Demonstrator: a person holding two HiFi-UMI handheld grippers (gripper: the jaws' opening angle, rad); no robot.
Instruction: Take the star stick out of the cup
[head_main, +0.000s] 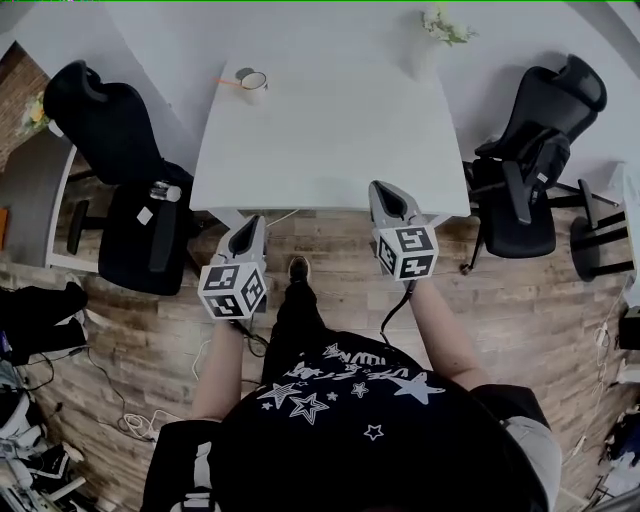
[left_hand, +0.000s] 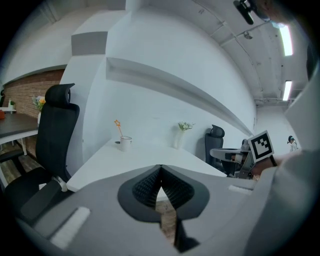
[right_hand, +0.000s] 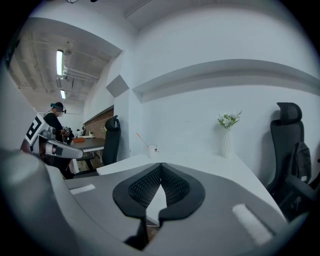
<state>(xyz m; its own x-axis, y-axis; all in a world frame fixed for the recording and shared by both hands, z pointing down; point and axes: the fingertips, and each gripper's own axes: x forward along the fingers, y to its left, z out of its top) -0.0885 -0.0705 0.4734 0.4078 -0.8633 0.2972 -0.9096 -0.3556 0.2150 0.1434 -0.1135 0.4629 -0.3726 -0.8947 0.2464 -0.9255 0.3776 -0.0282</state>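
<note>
I hold one gripper in each hand, low in front of me, out over the wooden floor. Both point at the white table.

My left gripper is just short of the near edge of the table. Its two jaws are pressed together at the tips and there is nothing between them. My right gripper reaches a little over the near edge. Its jaws are pressed together at the tips too, and it holds nothing.

The cup is small and white. It stands at the far left corner of the table, well away from both grippers. The star stick is in the cup. It is thin and orange and it leans out over the rim. From my left gripper I can see a little star at the top of it. From my right gripper the stick is so small that I can only just see a thin line.

A white vase with small flowers stands at the far right side of the table. I think the flowers are pale, but they are too little to be sure.

A black chair stands to the left of the table. Another black chair stands to the right.
</note>
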